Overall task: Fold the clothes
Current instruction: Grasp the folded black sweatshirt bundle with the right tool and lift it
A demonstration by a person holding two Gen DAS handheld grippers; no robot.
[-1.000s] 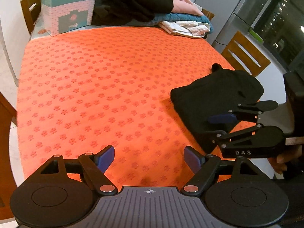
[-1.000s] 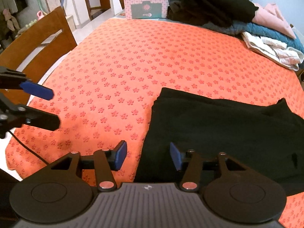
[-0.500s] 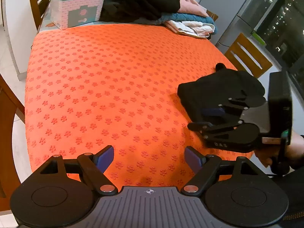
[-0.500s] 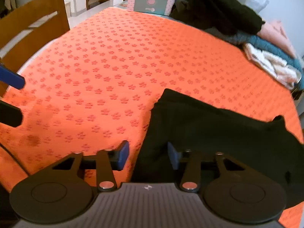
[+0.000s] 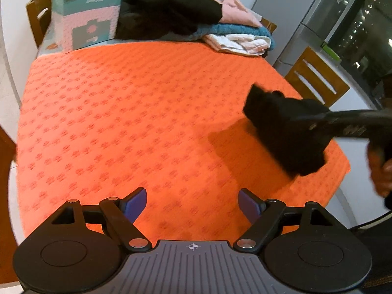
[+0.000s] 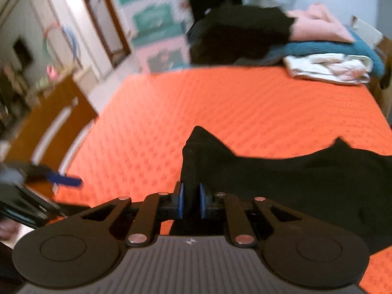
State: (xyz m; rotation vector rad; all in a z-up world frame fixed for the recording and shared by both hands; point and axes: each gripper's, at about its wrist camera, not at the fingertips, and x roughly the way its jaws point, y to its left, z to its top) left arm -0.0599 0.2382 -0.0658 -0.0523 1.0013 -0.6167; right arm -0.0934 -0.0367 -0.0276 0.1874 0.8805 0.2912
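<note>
A folded black garment (image 5: 286, 132) is lifted off the orange flower-print cloth (image 5: 137, 112) at the table's right side, casting a shadow below it. My right gripper (image 6: 190, 202) is shut on the black garment (image 6: 281, 178) at its near edge; its blue pads (image 6: 180, 202) pinch the fabric. In the left wrist view the right gripper's fingertips are hidden by the garment. My left gripper (image 5: 192, 203) is open and empty above the cloth's near edge; it also shows in the right wrist view (image 6: 49, 178), blurred at the left.
A pile of clothes lies at the table's far side: black (image 5: 171, 12), pink (image 5: 237, 12), teal (image 5: 235, 30) and white (image 5: 240, 42). Pink-and-teal boxes (image 5: 88, 17) stand far left. Wooden chairs (image 5: 316, 80) stand around the table. A fridge (image 5: 311, 17) is far right.
My right gripper has shut on the black garment's edge and lifted it off the cloth. My left gripper has stayed open near the front edge.
</note>
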